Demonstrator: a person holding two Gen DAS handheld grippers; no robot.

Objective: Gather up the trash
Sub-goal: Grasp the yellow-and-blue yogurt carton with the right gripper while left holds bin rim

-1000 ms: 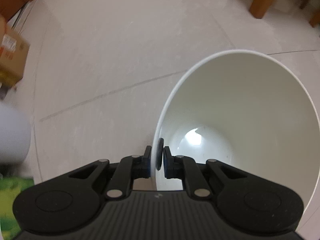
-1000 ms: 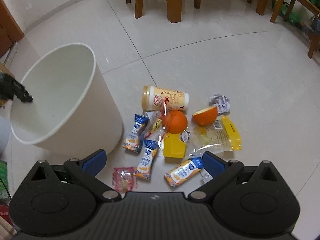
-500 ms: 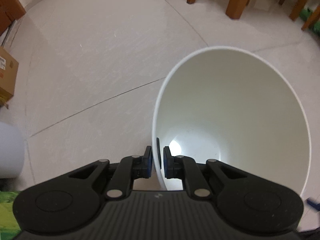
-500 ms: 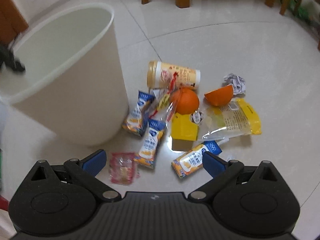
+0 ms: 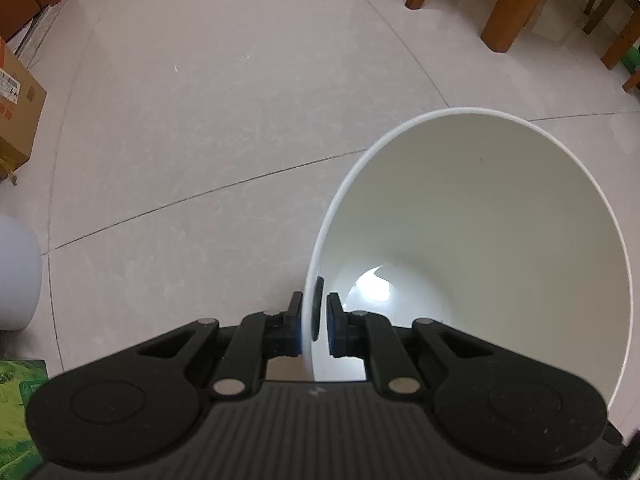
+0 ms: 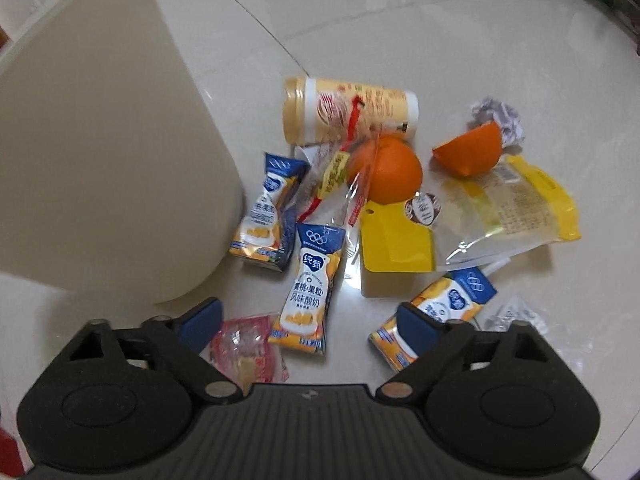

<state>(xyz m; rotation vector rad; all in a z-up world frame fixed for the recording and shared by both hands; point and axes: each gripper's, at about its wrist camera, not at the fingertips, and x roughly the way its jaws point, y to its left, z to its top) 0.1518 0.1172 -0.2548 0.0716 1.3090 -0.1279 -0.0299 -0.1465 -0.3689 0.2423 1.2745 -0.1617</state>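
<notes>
We grip the rim of the white bin (image 5: 480, 216) with our left tongs (image 5: 314, 320), one pad inside the wall and one outside, steadying it on the floor. Our right tongs (image 6: 308, 320) hang over the trash pile just beside the bin, not yet pressing on anything, their jaws closing. The nearest piece is the middle yogurt pouch (image 6: 306, 292), lying straight ahead between the fingers, its long axis running away from us along the tongs' line. So we judge the right hand the nearer, closing across the pouch's narrow width

Pale tile floor (image 5: 240, 120), wooden furn. legs (image 5: 508, 12)
</notes>
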